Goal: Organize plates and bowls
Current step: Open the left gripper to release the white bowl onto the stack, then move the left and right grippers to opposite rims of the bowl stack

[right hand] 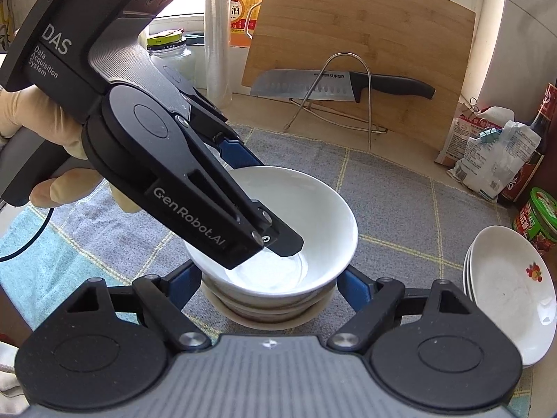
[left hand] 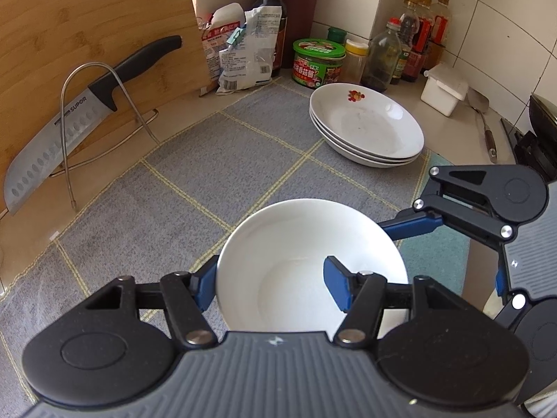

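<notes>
2 grippers meet at the top bowl (right hand: 296, 223): left gripper (left hand: 273, 284) pinches its rim; right gripper (right hand: 268, 287) straddles the stack's sides, contact unclear.

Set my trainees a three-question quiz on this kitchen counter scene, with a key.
1. True or false: the left gripper has its jaws shut on the rim of the top white ceramic bowl.
2. How many shallow white plates are stacked? A two, B three, C five.
3. Fill in: the black-handled knife leans against the bamboo ___ board.
Key: 1 true; 2 B; 3 cutting.
</notes>
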### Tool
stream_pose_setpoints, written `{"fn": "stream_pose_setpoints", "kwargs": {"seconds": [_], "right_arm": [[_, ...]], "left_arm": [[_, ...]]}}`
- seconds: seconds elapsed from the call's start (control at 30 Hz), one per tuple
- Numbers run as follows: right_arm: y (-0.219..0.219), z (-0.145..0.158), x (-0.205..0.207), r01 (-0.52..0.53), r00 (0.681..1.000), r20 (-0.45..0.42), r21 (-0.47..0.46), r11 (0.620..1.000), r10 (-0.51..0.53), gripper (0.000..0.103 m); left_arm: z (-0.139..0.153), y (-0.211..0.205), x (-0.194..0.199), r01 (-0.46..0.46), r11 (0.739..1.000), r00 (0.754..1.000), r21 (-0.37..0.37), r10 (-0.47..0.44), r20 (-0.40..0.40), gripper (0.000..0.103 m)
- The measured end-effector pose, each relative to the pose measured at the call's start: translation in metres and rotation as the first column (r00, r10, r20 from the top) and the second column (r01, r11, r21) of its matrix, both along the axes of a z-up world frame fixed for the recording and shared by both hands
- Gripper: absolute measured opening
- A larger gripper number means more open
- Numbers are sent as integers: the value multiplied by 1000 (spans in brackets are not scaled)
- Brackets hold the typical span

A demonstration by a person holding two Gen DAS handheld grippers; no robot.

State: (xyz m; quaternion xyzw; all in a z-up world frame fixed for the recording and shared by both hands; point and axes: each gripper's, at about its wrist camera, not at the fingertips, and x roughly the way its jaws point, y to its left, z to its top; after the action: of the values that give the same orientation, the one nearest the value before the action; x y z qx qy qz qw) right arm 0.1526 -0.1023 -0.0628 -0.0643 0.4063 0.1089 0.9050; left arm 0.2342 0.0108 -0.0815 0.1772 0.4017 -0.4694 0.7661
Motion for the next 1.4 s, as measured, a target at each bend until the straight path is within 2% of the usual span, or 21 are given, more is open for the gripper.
{"fn": "stream_pose_setpoints", "kwargs": {"seconds": [0.47, 0.53, 0.63, 0.67, 0.93, 1.13, 1.2, 1.4], "right_arm": [[1, -2, -2, 1, 1000, 3, 1, 1000, -1, 89], [1, -2, -1, 5, 1000, 2, -1, 1000, -5, 91], [2, 1, -4, 1, 1000, 29, 1, 1000, -1, 101], [2, 2, -5, -5, 999, 37, 7, 1000, 5, 102], [-4, 2, -7, 19, 999, 30, 1, 1000, -19, 102], [-15, -1, -18, 30, 999, 16, 15, 999, -31, 103], [-20, -7, -19, 28, 1000, -1, 16, 999, -28, 103], [-31, -30, -18, 2, 998, -60, 5, 1000, -2, 103]], "left_arm": [[-2, 1, 1, -3, 1000, 1000, -11, 3, -6, 62], [-3, 2, 1, -8, 1000, 1000, -14, 8, -5, 65], [-1, 2, 0, -5, 1000, 1000, -29, 5, 4, 74], [0, 3, 0, -4, 999, 1000, -32, 4, 9, 74], [10, 16, -1, -43, 997, 998, -62, 45, 44, 75], [20, 42, -13, -96, 985, 990, -141, 109, 87, 93], [20, 52, -22, -106, 980, 987, -166, 123, 100, 96], [8, 70, -50, -152, 978, 982, -139, 165, 91, 96]]}}
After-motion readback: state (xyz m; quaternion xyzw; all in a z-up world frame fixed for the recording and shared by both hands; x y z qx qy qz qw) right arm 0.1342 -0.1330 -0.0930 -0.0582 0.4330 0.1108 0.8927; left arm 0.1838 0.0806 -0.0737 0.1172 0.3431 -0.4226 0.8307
